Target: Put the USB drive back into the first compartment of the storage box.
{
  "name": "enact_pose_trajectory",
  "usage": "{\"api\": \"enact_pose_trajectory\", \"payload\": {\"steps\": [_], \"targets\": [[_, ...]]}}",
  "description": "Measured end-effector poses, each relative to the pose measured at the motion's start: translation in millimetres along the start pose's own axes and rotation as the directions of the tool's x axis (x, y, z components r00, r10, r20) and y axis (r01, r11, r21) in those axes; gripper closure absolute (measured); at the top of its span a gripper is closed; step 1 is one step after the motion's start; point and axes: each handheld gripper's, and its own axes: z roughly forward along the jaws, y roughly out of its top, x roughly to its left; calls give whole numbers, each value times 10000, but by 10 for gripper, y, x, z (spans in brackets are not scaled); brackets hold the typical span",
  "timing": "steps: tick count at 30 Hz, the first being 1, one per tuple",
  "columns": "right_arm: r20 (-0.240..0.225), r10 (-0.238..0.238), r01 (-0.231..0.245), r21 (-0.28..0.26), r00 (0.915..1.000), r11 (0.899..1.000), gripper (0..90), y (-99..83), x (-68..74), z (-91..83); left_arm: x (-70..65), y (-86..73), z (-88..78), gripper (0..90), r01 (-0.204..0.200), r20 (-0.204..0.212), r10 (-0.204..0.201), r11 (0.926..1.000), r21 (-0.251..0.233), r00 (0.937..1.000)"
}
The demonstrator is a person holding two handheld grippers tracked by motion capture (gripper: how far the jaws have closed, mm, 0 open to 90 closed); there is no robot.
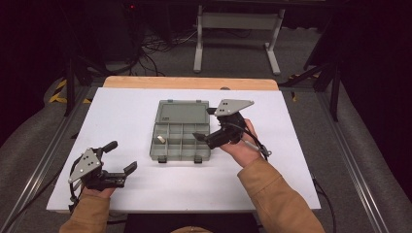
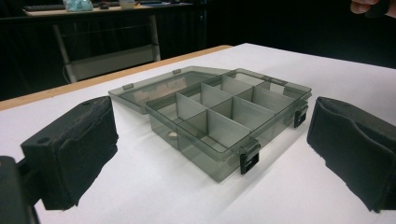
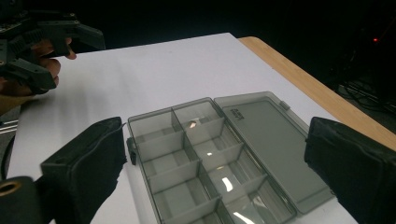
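We find both sets of jaws apart and holding nothing. The right gripper hangs over the right edge of the compartment box, its jaws spread wide and pointing down toward the dividers; in the right gripper view the two black pads frame the tray from either side without touching it. The left gripper rests low near the front left corner of the counter, well apart from the box, jaws also open and aimed at the box's near corner.

The box lies near the middle of the counter, its lid swung fully back and lying flat on the far side, two dark latches on the near wall.

We judge the step in hand to be an approach to the open tray. To do it well, the right gripper should descend squarely, keep its pads clear of the thin dividers, and commit to one compartment or one wall. The left gripper may need to steady the light box against sliding.

The high view and the right gripper view show a small pale object in a left-hand compartment; what it is we cannot tell. The left gripper view gives the wall height and the latches side-on, which the high view flattens. The right gripper view also catches the left gripper beyond the box.
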Motion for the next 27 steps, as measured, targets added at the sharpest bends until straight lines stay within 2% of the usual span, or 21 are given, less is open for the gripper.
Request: {"api": "enact_pose_trajectory", "payload": {"steps": [3, 6, 10, 14, 21, 27], "targets": [[274, 187, -181, -211, 9994, 9996, 25, -94, -2, -145, 0, 0, 3, 24, 6, -19, -6, 10000, -6, 10000], [402, 249, -237, -292, 9989, 9993, 12, -138, -2, -219, 0, 3, 4, 23, 29, -19, -29, 10000, -31, 10000], [656, 296, -248, -738, 9974, 9970, 10, -256, 8, -374, 4, 4, 15, 23, 41, -12, -41, 10000, -79, 10000], [893, 483, -381, -1127, 9948, 9929, 5, -452, 15, -529, 5, 11, 24, 23, 51, -1, -51, 10000, -55, 10000], [1188, 505, -313, -1576, 9916, 9870, 6, -681, 50, -664, 9, 21, 45, 23, 87, 49, -86, 9999, -87, 10000], [1441, 684, -435, -1693, 9872, 9846, 6, -850, 67, -715, 10, 23, 40, 23, 35, 60, -35, 10000, -38, 10000]]}}
